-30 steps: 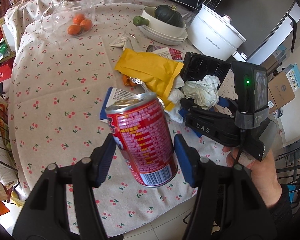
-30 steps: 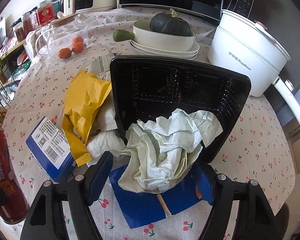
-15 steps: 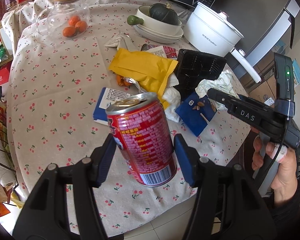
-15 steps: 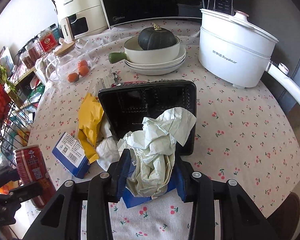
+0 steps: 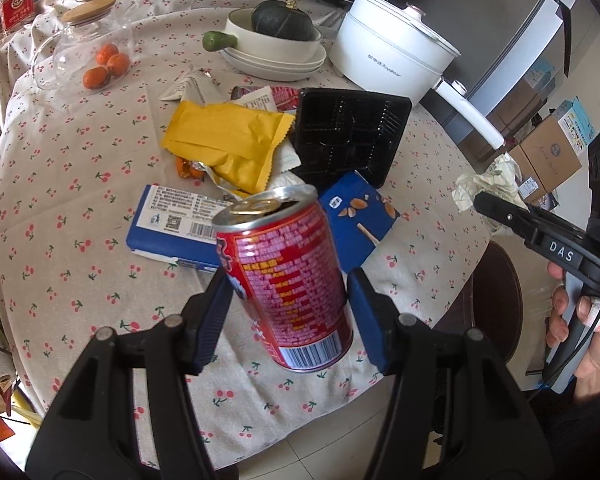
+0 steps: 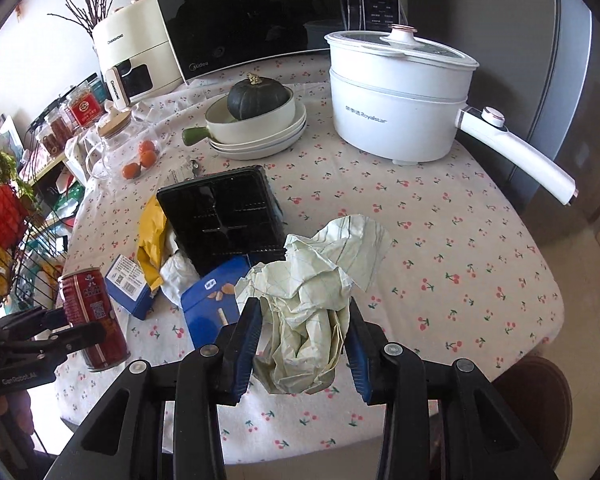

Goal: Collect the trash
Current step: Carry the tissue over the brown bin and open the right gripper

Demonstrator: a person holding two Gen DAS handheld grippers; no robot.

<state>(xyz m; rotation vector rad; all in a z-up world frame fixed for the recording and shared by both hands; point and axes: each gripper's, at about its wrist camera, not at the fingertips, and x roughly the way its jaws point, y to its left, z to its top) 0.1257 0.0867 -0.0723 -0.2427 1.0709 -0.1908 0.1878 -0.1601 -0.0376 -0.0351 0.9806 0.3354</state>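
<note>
Left wrist view: left gripper (image 5: 285, 300) clamped on a red drink can (image 5: 283, 280), blue fingers (image 5: 213, 320) pressing its two sides, can tilted with its opened top leaning away from the fingers and its barcode end nearest the camera, held clear above the cherry-print tablecloth (image 5: 71, 184). Beyond the fingertips, on the cloth: a blue box (image 5: 171, 226) lying flat, a blue snack packet (image 5: 360, 220) just right of the can's top, a yellow wrapper (image 5: 227, 144) farther out, a black plastic tray (image 5: 350, 132) to its right, touching the packet's far edge. Farther still, a glass jar (image 5: 87, 52) with small oranges, a white pan holding a dark squash (image 5: 281, 24), and a white electric pot (image 5: 392, 56). Far right of the fingers, off the table edge, a hand (image 5: 584, 340) holding the other tool. Right wrist view: right gripper (image 6: 302, 340) closed on a crumpled paper wad (image 6: 312, 304), jaws having just been closing with the wad between them, pads squeezing its lower part, loose folds spilling up past the fingertips, wad lifted off the cloth. Left of these fingers, the can again in the other gripper; ahead of the fingertips, the black tray and blue packet on the table.
</note>
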